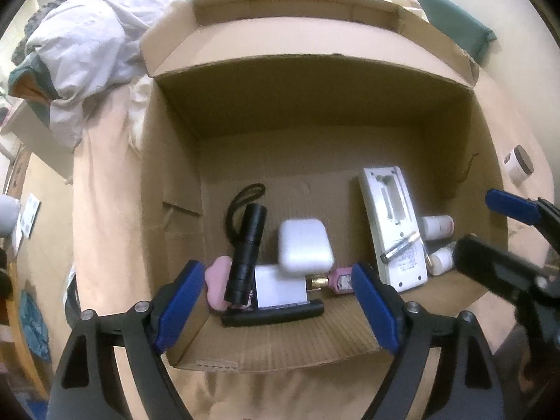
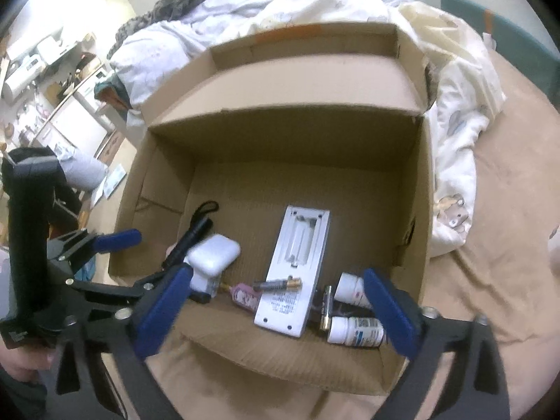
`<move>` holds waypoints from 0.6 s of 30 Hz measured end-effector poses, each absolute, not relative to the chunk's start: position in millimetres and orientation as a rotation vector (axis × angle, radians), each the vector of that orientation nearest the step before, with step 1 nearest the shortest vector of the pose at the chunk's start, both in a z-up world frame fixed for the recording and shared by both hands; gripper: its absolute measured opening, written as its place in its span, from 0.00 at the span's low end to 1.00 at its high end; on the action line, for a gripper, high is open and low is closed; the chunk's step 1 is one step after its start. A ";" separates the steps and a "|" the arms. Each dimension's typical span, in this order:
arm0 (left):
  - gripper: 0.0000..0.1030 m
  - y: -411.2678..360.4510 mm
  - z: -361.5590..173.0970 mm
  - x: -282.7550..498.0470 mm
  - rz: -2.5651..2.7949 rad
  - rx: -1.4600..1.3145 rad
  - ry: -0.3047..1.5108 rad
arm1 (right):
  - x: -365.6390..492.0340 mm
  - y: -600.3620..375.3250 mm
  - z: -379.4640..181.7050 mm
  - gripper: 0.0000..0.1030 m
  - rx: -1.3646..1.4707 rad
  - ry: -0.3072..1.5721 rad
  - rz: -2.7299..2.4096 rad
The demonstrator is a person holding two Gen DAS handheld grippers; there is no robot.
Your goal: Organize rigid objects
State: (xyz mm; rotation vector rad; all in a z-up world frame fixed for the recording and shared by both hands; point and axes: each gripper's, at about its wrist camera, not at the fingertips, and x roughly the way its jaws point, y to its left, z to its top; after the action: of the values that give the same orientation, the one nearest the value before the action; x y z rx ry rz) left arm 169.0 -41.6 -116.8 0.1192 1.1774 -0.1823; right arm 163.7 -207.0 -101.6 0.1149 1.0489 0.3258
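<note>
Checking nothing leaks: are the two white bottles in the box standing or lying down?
Lying down. Both white bottles rest on their sides on the cardboard box floor, right of the white remote.

In the box (image 1: pixel 175 182) on the bed (image 2: pixel 507 210), my flashlight (image 1: pixel 246 255) lies at nine o'clock of the earbud case (image 1: pixel 303 246); the remote (image 1: pixel 392 231) at three, bottles (image 2: pixel 355 329) beyond.

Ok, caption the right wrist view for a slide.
Open right hand-held gripper above a cardboard box holding a white remote, battery, two pill bottles and flashlight.
</note>
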 end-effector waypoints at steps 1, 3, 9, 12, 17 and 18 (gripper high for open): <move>0.82 -41.9 -116.3 168.5 -0.182 0.119 1.176 | 164.2 -208.9 -100.3 1.00 0.116 1.043 0.320; 0.82 -43.0 -115.0 167.4 -0.182 0.120 1.174 | 165.5 -208.8 -100.0 1.00 0.114 1.041 0.303; 0.82 -40.0 -108.8 164.3 -0.176 0.108 1.172 | 166.3 -208.0 -102.3 1.00 0.114 1.068 0.286; 0.82 -39.5 -106.7 165.6 -0.223 0.130 1.229 | 161.8 -210.4 -103.7 1.00 0.120 1.084 0.291; 0.82 -14.2 -83.4 157.6 -0.147 0.075 1.239 | 144.4 -207.6 -106.2 1.00 0.089 1.146 0.299; 0.82 -10.3 -77.5 154.0 -0.127 0.078 1.225 | 140.8 -207.5 -103.8 1.00 0.083 1.152 0.303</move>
State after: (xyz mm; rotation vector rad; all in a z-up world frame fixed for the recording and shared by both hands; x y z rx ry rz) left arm 154.0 -10.3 -77.5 0.0777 1.2252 -0.1274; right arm 140.8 -207.5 -103.8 0.0833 1.1517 0.3033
